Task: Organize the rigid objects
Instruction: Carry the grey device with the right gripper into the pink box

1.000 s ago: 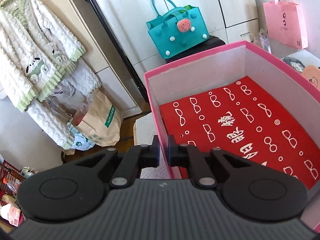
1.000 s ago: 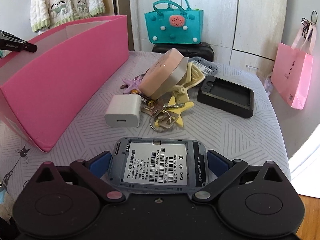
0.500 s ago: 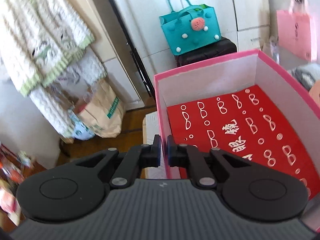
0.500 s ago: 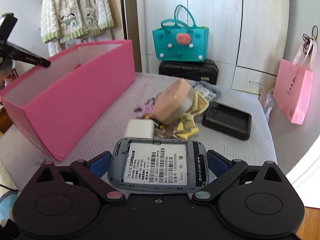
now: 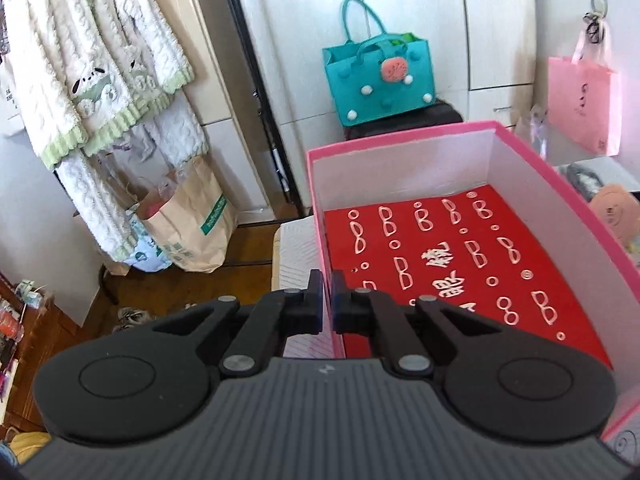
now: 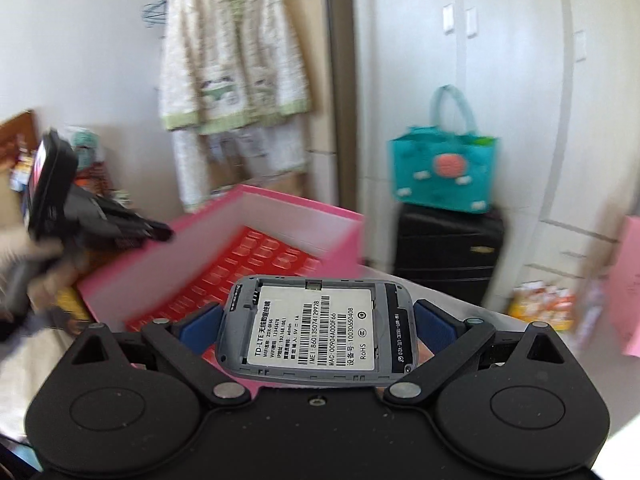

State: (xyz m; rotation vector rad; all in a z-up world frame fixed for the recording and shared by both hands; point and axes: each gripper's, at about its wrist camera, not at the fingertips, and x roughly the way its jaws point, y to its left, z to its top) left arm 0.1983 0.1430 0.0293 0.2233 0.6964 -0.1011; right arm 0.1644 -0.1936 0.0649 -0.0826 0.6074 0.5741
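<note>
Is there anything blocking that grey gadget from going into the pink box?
Nothing visible. The grey gadget is clamped in the right tool, the pink box is open, and the left tool grips its wall.

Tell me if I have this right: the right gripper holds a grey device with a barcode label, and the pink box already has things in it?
Not quite. The right gripper does hold the grey device, but the left wrist view shows the pink box holding nothing, only its red patterned floor.

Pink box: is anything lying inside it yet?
No. The pink box shows only its bare red patterned floor, nothing on it.
</note>
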